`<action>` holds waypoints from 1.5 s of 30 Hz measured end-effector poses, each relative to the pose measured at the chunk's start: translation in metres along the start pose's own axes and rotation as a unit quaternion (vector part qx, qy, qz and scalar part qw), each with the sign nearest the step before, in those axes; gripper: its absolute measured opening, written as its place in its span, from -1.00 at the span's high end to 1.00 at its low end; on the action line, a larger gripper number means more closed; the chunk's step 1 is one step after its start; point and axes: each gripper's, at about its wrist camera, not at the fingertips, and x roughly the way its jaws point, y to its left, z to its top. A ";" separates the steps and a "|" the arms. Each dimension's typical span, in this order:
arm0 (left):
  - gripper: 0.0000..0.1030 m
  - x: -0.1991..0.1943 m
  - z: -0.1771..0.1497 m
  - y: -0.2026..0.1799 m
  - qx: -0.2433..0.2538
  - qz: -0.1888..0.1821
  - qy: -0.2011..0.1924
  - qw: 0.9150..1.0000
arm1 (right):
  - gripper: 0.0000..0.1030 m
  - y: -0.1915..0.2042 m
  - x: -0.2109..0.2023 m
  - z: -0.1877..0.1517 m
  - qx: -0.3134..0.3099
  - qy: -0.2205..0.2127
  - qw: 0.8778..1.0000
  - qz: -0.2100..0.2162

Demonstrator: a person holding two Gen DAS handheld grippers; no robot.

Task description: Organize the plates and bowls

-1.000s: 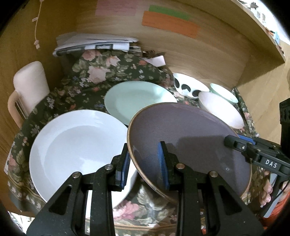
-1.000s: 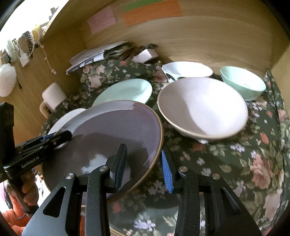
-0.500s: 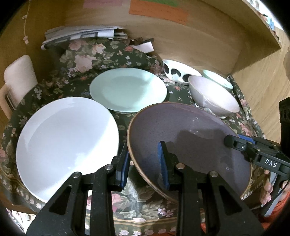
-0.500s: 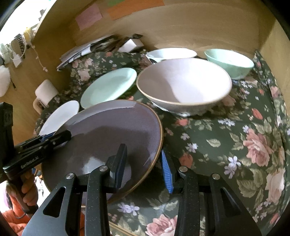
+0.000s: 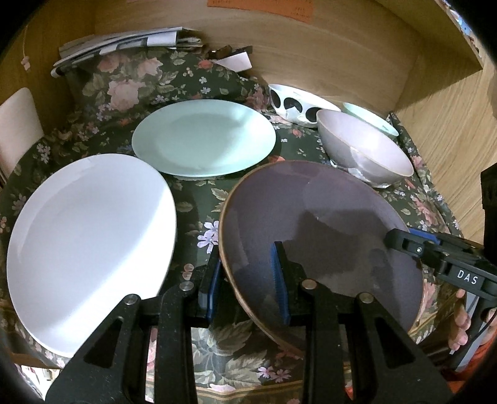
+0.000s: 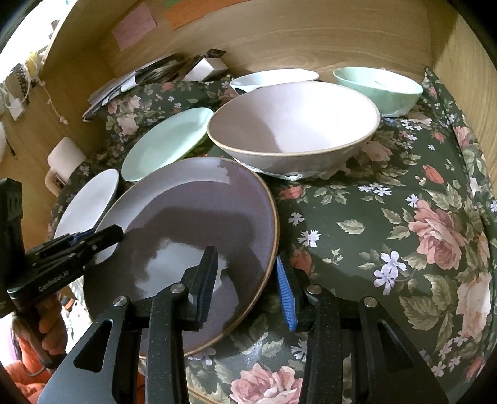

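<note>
Both grippers clamped on purple plate [image 5: 326, 223], left gripper [image 5: 245, 276] gripping left rim, right gripper [image 6: 245, 282] apparently right rim

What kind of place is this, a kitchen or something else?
Probably a home corner rather than a kitchen: the dishes sit on a floral cloth inside a wooden alcove, with paper notes stuck on its wall and a pile of papers at the back. No sink or stove shows.
</note>
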 end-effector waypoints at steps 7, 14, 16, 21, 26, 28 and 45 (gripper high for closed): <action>0.40 0.005 -0.001 0.002 0.000 0.000 0.000 1.000 | 0.35 0.000 0.003 0.001 -0.003 0.000 1.000 -0.003; 0.40 0.006 -0.001 0.003 0.007 0.005 -0.001 1.000 | 0.33 0.000 0.001 0.004 -0.003 -0.005 1.000 -0.016; 0.37 0.003 -0.001 0.002 0.010 0.008 -0.006 1.000 | 0.31 -0.001 -0.002 0.005 0.000 -0.008 1.000 -0.017; -0.04 -0.010 0.000 0.001 0.018 0.018 -0.032 0.999 | 0.19 0.003 -0.014 0.012 -0.004 -0.028 1.000 -0.013; -0.25 -0.028 0.006 0.007 0.015 0.025 -0.060 0.998 | -0.02 0.018 -0.023 0.021 -0.022 -0.051 0.998 -0.006; -0.29 -0.033 0.008 0.011 0.012 0.031 -0.069 0.997 | -0.10 0.023 -0.024 0.025 -0.027 -0.054 0.998 0.002; -0.55 -0.067 0.022 0.076 -0.032 0.103 -0.112 0.988 | -0.27 0.077 0.002 0.053 -0.082 -0.049 0.994 0.051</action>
